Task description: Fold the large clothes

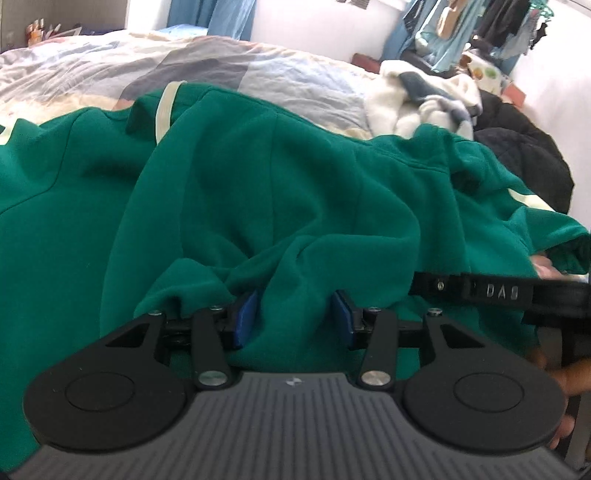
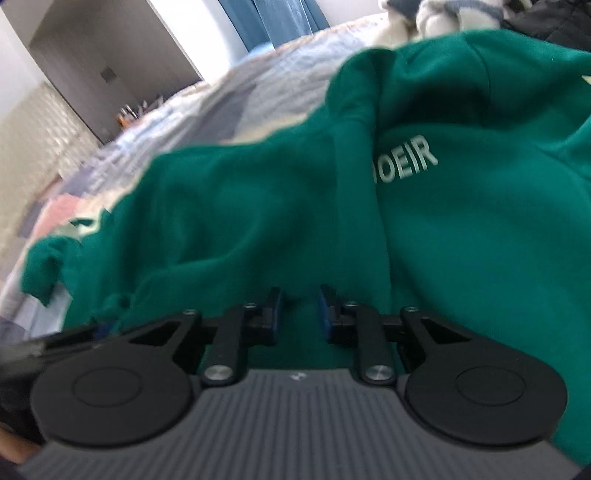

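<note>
A large green sweatshirt [image 1: 258,192] lies bunched on the bed, with a cream neck band [image 1: 166,107] at the far side. In the right wrist view the sweatshirt [image 2: 461,221] shows white lettering [image 2: 406,162]. My left gripper [image 1: 295,314] has its blue pads [image 1: 245,314] apart with a fold of green cloth bunched between them. My right gripper [image 2: 299,310] has its pads apart too, with green cloth in the gap. The right gripper also shows in the left wrist view as a black bar [image 1: 498,291] at the right edge.
The bed has a patchwork quilt [image 1: 147,62] in pale blue, grey and cream. A heap of white fleece [image 1: 424,99] and a black garment [image 1: 524,147] lie at the far right. Clothes hang on a rack [image 1: 498,22] behind. Blue curtains [image 2: 280,18] and a wall stand beyond.
</note>
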